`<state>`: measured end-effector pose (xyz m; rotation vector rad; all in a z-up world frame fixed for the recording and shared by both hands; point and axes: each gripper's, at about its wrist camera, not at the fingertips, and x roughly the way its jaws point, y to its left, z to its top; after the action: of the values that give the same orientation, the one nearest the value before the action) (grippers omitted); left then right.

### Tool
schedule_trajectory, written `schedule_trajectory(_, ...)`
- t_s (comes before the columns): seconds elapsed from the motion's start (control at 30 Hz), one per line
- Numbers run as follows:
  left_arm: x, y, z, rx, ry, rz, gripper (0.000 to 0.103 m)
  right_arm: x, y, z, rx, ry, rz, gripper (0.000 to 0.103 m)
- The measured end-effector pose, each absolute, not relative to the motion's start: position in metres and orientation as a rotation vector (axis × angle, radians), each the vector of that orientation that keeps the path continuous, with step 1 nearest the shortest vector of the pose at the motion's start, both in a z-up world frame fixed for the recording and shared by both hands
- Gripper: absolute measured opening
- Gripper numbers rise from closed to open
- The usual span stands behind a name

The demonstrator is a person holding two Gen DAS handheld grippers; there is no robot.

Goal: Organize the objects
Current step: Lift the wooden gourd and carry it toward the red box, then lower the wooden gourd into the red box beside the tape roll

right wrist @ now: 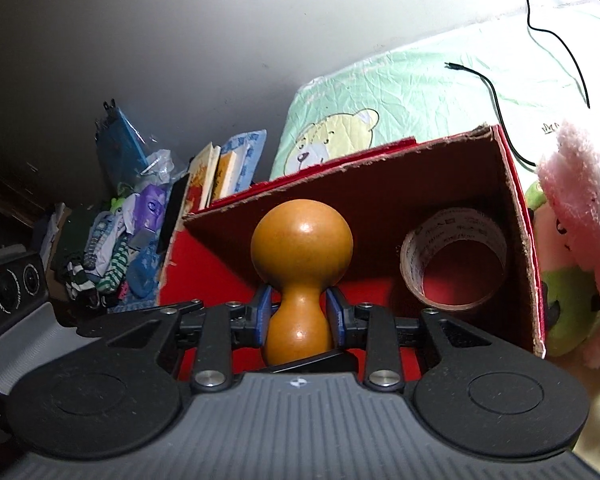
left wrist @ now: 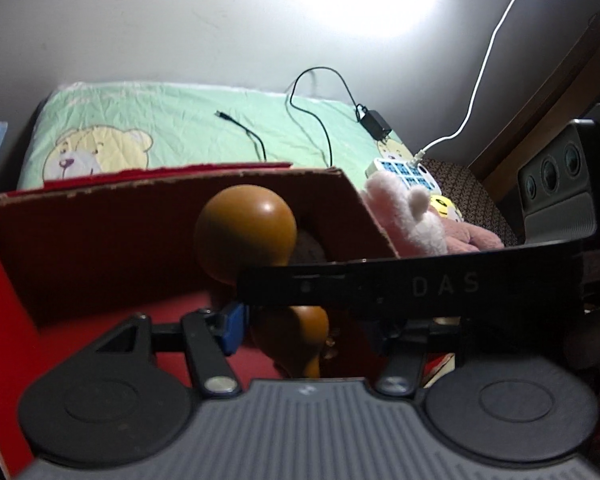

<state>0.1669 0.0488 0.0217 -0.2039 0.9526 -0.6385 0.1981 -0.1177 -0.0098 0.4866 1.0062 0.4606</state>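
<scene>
bed (left wrist: 204, 120) with a pale green bear-print sheet fills the background, against a grey wall. a black cable (left wrist: 320, 120) with its adapter loops over the sheet; a white cable (left wrist: 480, 80) runs down to a white and blue power strip (left wrist: 400, 170) at the bed's edge.

red cardboard box (right wrist: 380, 200), open at the top, sits in front of the bed, brown inside walls, red floor. a roll of clear tape (right wrist: 454, 258) stands on edge in the box's right corner in the right wrist view.

pink plush toy (right wrist: 580, 208) lies just beside the box's right wall, with a green plush under it. left of the box in that view: books (right wrist: 216, 172), plastic bags, a heap of striped clothes (right wrist: 100, 264).

orange-brown wooden gourd (right wrist: 302, 276), two-bulbed, shiny, is over the open box with its larger bulb toward the back wall. right gripper (right wrist: 302, 316): blue pads clamped on the gourd's narrow waist, one each side, touching.

left gripper (left wrist: 300, 328): only its left blue pad shows clearly; the right finger is hidden behind the other gripper's black body marked "das", which crosses the view. the gourd's lower bulb sits near that pad, but contact is not readable, so i cannot tell whether these tongs are apart or gripping.
</scene>
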Motion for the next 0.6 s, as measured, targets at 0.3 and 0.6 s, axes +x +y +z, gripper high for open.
schedule_trajectory(0.3,0.184,0.046,-0.010,-0.216,1.070,-0.587,0.058,0.213,-0.103,-0.038,0.383,1.104,0.414,0.032)
schedule_trajectory(0.6,0.194,0.034,-0.016,-0.128,1.164,-0.532,0.058,0.223,-0.098,-0.055,0.319,1.218,0.335,0.032)
